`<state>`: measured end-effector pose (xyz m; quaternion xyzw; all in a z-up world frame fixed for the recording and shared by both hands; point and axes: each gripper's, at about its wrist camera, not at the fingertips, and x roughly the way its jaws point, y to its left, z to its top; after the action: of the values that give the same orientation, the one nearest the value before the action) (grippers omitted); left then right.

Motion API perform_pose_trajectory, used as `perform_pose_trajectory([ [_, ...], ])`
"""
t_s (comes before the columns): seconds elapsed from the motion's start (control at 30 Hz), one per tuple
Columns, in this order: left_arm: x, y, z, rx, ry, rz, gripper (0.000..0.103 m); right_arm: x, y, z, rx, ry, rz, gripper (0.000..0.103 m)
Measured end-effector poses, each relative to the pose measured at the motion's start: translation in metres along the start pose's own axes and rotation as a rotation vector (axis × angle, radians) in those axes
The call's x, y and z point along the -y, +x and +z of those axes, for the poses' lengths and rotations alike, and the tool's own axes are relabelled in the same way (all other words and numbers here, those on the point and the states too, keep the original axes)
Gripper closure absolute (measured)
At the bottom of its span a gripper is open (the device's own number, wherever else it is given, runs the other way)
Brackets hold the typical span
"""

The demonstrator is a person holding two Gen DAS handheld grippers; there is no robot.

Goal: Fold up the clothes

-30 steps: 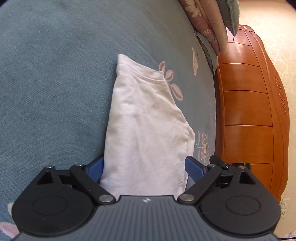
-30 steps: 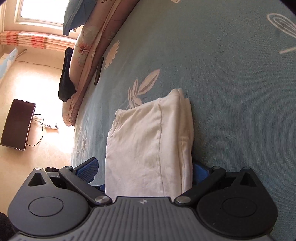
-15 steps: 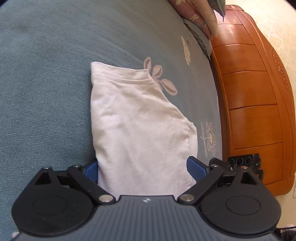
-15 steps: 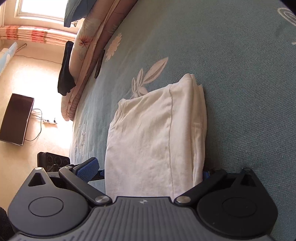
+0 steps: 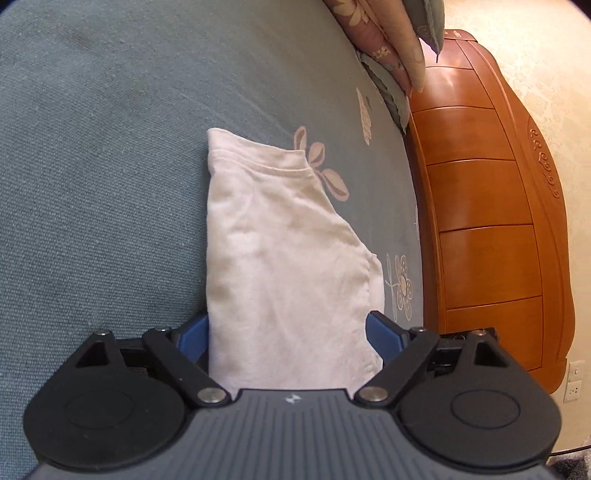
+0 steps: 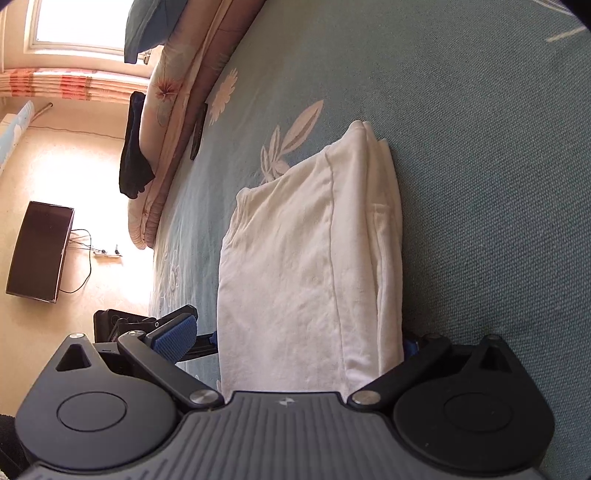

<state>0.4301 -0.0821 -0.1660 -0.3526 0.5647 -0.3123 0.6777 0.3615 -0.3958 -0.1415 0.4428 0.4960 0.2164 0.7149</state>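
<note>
JAWS: my left gripper (image 5: pixel 286 334) closing, right gripper (image 6: pixel 295 334) spread wide, pads off cloth | ITEM: folded white garment (image 5: pixel 284 258) between both, frame centre, on teal bedspread (image 5: pixel 92 166) | PROGRESS: I judge folding nearly done; final tidy remains.

Teal bedspread (image 5: pixel 110 166) fills the left-wrist view, pale flower prints scattered across it. At one o'clock, floral pillows (image 5: pixel 380 37) stacked against an orange wooden headboard (image 5: pixel 491 221); a wall socket (image 5: pixel 574 384) sits at four o'clock. Over on the right-wrist view: bright window (image 6: pixel 74 22) at eleven o'clock, dark screen (image 6: pixel 38 251) on the floor at nine, cables beside it.
</note>
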Motion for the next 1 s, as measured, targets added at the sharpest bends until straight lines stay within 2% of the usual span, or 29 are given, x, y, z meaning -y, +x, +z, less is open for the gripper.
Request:
perform_pose_trajectory([
  [0.07,-0.004,0.003,-0.005,-0.047,-0.023,-0.021,0.016,0.0,-0.001,-0.003,-0.009,-0.009,0.003,0.0],
  [0.17,-0.003,0.004,-0.018,-0.054,0.005,-0.028,0.016,0.002,-0.003,-0.007,-0.018,-0.013,0.012,0.0],
  [0.4,0.001,0.016,-0.012,-0.066,0.08,-0.025,0.02,0.003,-0.002,-0.006,-0.034,-0.028,0.01,0.0],
  [0.5,-0.006,0.018,-0.01,-0.078,0.083,-0.046,0.029,0.001,0.0,-0.005,-0.035,-0.015,-0.007,0.0],
  [0.57,-0.013,0.019,-0.008,-0.094,0.066,-0.049,0.047,0.0,0.002,-0.003,-0.035,0.005,-0.025,0.0],
  [0.6,-0.018,0.017,-0.007,-0.101,0.06,-0.039,0.053,-0.002,0.003,-0.003,-0.038,0.003,-0.037,0.0],
  [0.63,-0.022,0.015,-0.007,-0.108,0.051,-0.03,0.071,-0.004,0.004,-0.002,-0.041,0.001,-0.049,0.0],
  [0.67,-0.028,0.016,-0.005,-0.116,0.023,-0.021,0.078,-0.006,0.006,-0.002,-0.042,-0.004,-0.063,0.0],
  [0.7,-0.033,0.017,-0.004,-0.123,-0.003,-0.013,0.078,-0.008,0.006,-0.003,-0.041,-0.008,-0.077,0.0],
  [0.83,-0.026,0.019,-0.005,-0.123,0.019,0.016,0.078,-0.017,0.01,-0.006,-0.035,-0.029,-0.129,0.0],
  [0.93,-0.026,0.021,-0.01,-0.104,0.002,0.017,0.078,-0.018,0.007,-0.006,-0.035,-0.034,-0.173,0.009],
  [1.0,-0.026,0.024,-0.013,-0.085,-0.015,0.017,0.078,-0.012,0.001,-0.006,-0.036,-0.025,-0.185,0.028],
])
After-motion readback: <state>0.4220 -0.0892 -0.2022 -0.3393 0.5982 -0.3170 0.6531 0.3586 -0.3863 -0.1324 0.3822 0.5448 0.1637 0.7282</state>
